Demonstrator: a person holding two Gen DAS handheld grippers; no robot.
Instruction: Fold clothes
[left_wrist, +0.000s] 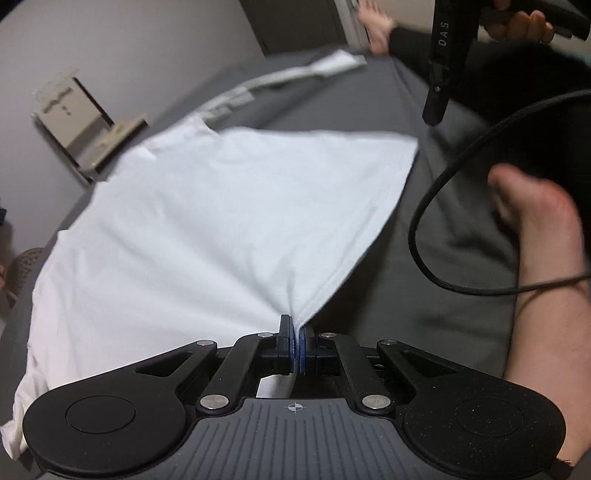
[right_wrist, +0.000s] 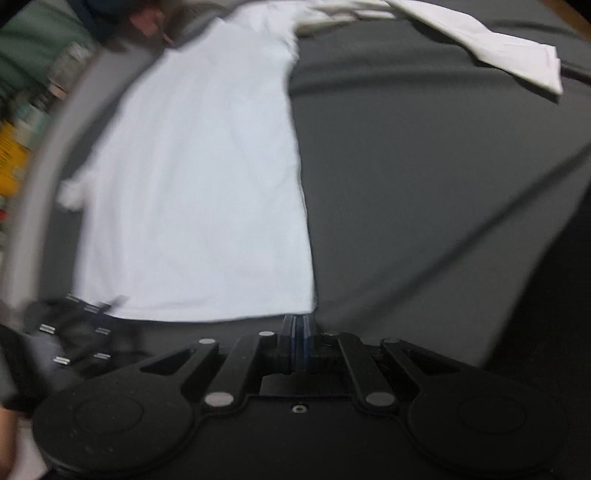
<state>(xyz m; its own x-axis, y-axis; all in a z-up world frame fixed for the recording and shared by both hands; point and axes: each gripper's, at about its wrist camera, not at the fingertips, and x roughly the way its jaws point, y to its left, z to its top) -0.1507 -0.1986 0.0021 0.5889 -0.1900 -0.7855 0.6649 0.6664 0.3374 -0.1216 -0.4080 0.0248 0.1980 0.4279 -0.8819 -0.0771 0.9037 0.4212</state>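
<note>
A white shirt (left_wrist: 207, 221) lies spread on a dark grey bed cover (left_wrist: 424, 295). My left gripper (left_wrist: 297, 332) is shut on the shirt's near corner, and the cloth rises in a taut fold into the blue pads. In the same view my right gripper (left_wrist: 433, 110) hangs at the top right in a person's hand, just beyond the shirt's far corner and apart from it. The blurred right wrist view shows the shirt (right_wrist: 199, 184) lengthwise. There my right gripper (right_wrist: 298, 325) is shut beside its near right corner, with no cloth seen between the pads. The left gripper (right_wrist: 74, 332) shows at the lower left.
A second white garment (right_wrist: 498, 55) lies folded at the far side of the bed (left_wrist: 332, 64). A bare foot (left_wrist: 535, 229) and a black cable (left_wrist: 436, 192) rest on the cover at the right. A cardboard box (left_wrist: 85, 122) stands by the grey wall.
</note>
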